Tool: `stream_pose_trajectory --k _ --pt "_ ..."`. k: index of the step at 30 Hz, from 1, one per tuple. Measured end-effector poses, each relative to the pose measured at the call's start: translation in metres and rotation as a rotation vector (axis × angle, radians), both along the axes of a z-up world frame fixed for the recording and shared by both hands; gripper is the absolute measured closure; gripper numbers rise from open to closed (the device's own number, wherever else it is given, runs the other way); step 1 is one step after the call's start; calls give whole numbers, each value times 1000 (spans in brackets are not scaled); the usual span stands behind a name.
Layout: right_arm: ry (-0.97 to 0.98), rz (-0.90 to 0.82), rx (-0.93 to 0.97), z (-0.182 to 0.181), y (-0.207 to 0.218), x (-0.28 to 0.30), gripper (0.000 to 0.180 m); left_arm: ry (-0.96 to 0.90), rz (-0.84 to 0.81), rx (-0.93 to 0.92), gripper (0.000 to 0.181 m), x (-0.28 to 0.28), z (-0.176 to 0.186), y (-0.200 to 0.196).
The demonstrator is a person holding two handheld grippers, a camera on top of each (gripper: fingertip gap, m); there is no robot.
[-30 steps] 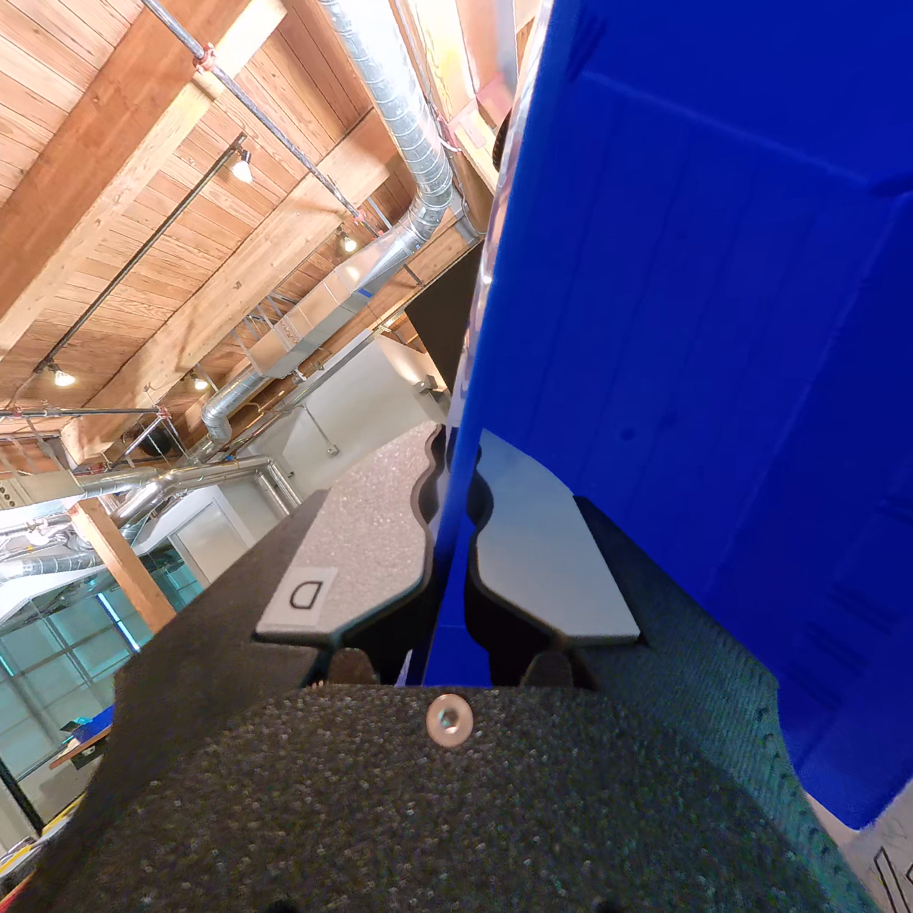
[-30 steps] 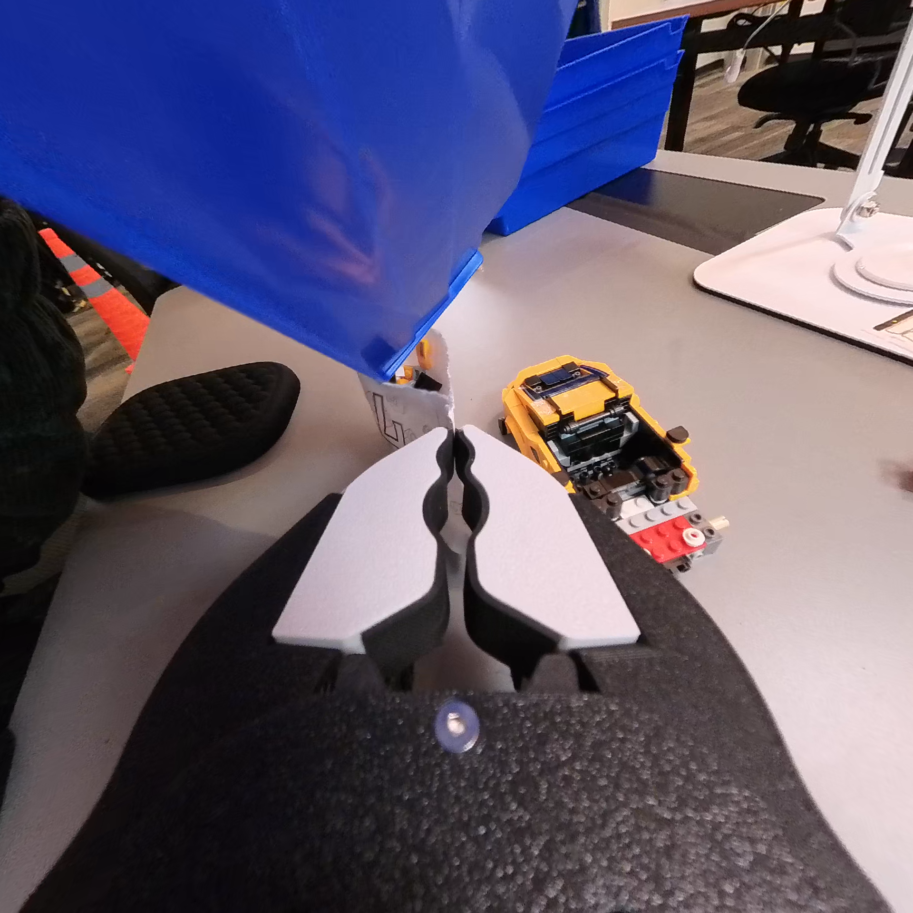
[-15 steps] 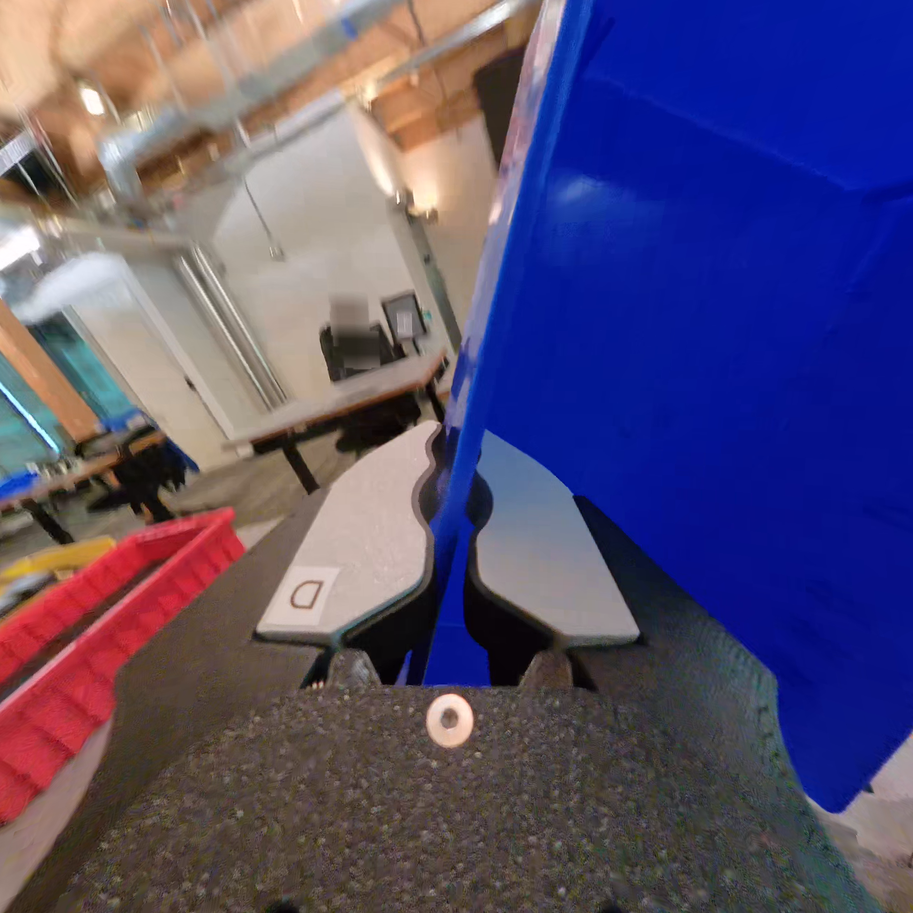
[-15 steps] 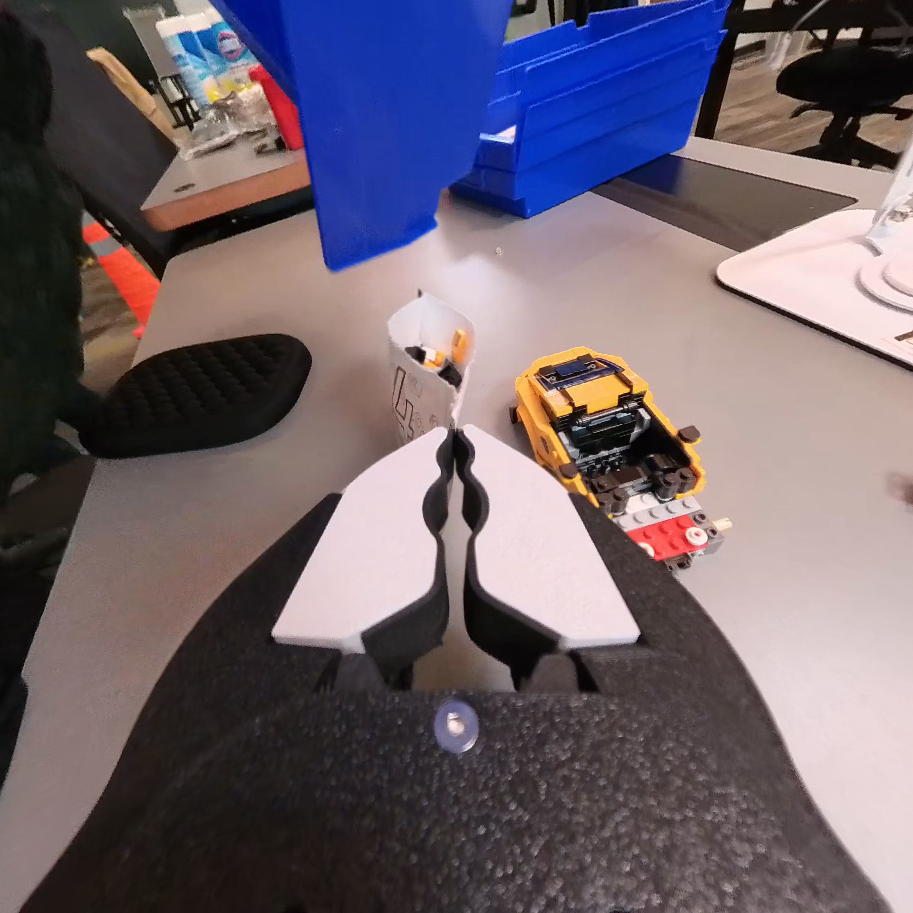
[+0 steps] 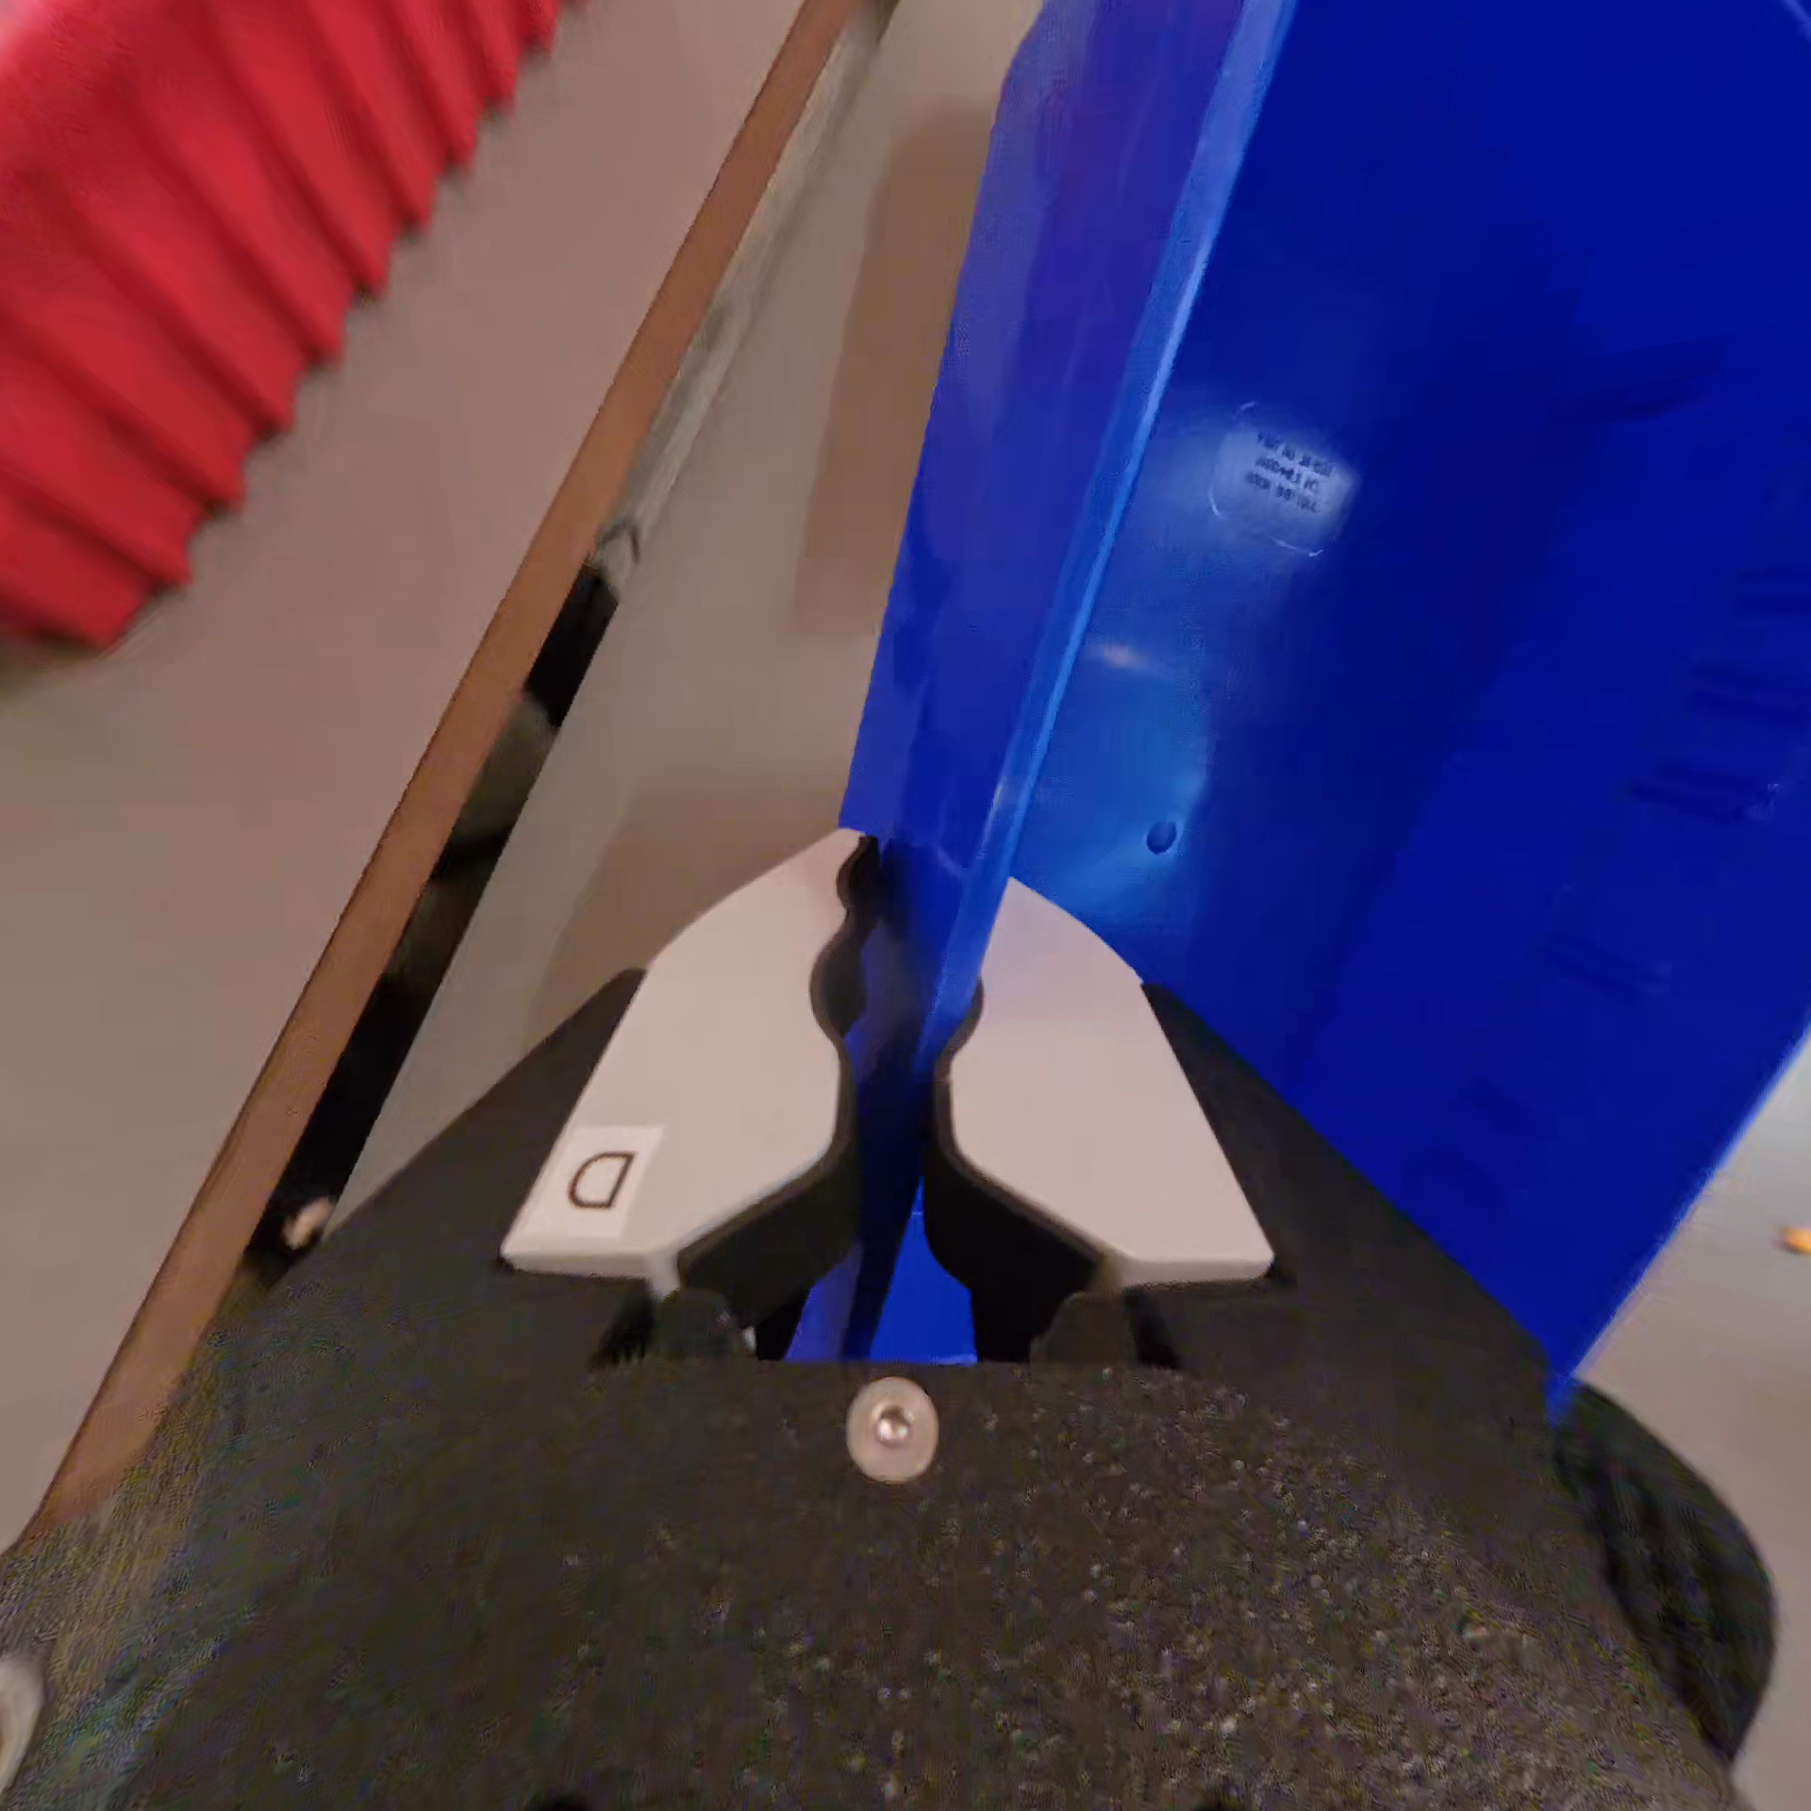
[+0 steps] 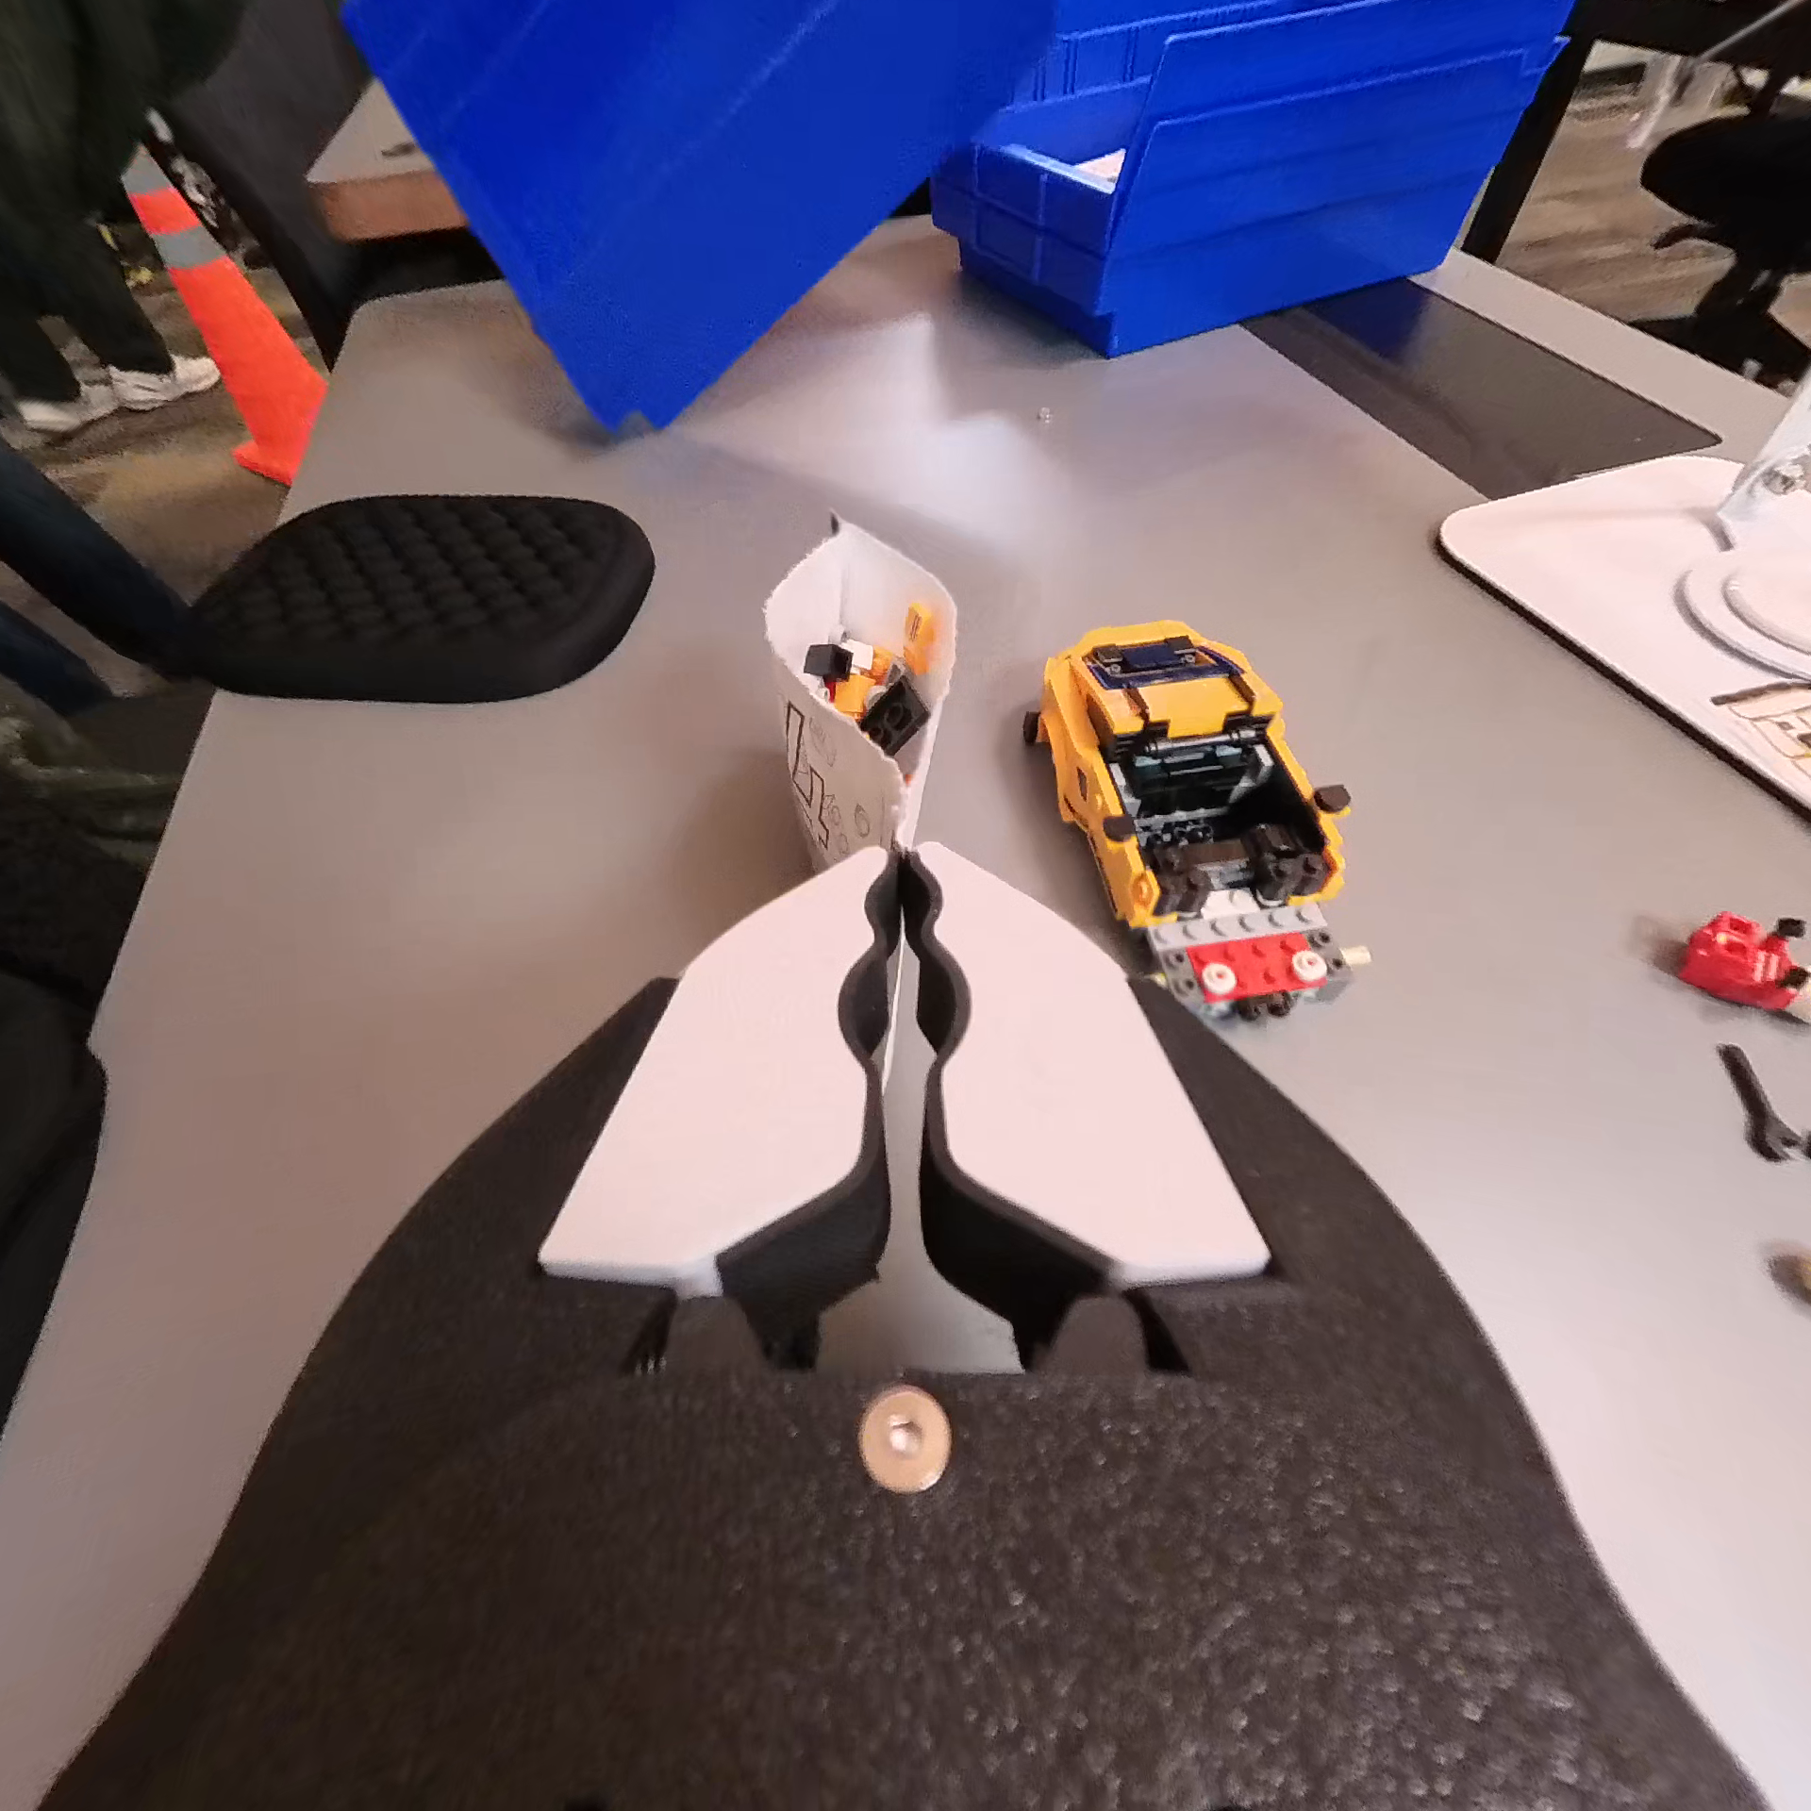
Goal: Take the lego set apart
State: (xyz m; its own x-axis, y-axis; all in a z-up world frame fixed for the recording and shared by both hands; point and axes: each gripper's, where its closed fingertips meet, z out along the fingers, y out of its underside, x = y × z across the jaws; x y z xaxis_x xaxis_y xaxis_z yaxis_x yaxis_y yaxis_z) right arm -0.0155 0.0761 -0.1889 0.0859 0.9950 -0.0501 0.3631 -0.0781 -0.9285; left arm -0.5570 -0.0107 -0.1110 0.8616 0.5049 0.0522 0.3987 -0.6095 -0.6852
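A yellow lego car (image 6: 1186, 774) with its roof off and a grey and red end plate stands on the grey table (image 6: 490, 882). Beside it stands a white paper bag (image 6: 833, 784) holding several loose lego pieces. My right gripper (image 6: 900, 862) is shut on the bag's near edge. My left gripper (image 5: 887, 882) is shut on the side wall of a blue bin (image 5: 1372, 588). In the right wrist view the bin (image 6: 706, 196) hangs tilted above the table's far left, beyond the bag. The bin's inside looks empty in the left wrist view.
A stack of blue bins (image 6: 1254, 196) stands at the back. A red lego piece (image 6: 1739, 960) and a black tool (image 6: 1759, 1117) lie at the right, near a white base (image 6: 1617, 608). A black armrest (image 6: 421, 608) sits left. A red bin (image 5: 147, 294) lies beyond the left gripper. About 55 cm separates my left fingertips from my right.
The blue bin has moved from right over the paper bag to the far left and turned more upright. The left wrist view swung from the ceiling down to the tables. The right gripper kept the bag.
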Motion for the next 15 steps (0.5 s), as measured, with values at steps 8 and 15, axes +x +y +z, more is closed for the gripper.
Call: stream_pose_trajectory --k 8,15 --pt "-5 25 -18 -2 -2 5 180 -276 144 -20 172 -33 -65 -52" --pt "-3 30 -2 -1 -3 6 180 -373 208 80 166 -46 -75 -58"
